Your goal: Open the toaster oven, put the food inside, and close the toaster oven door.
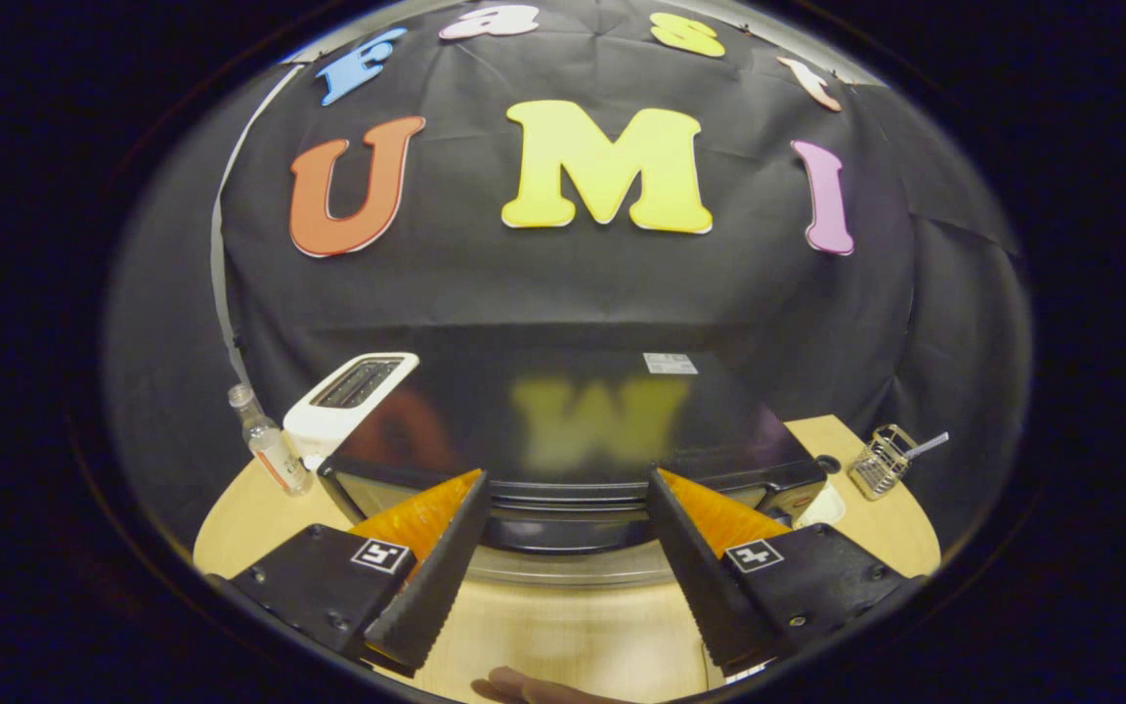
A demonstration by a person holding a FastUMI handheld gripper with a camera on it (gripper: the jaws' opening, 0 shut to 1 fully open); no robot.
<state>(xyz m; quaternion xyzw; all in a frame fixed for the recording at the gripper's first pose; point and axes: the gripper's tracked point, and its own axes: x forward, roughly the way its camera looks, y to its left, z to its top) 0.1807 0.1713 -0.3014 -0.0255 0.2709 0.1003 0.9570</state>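
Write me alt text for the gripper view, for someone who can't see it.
The gripper is open, its fingers spread just in front of a black toaster oven on a wooden table. A white toaster and a small clear bottle stand to the oven's left, a wire basket to its right.

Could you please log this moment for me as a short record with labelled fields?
setting: wooden table before a black cloth wall
main item: black toaster oven, door looks closed
gripper: gripper open, fingers apart, nothing between them, oven front just ahead
beside oven: white toaster, clear bottle
other side: wire basket
person: fingertips at the table's near edge
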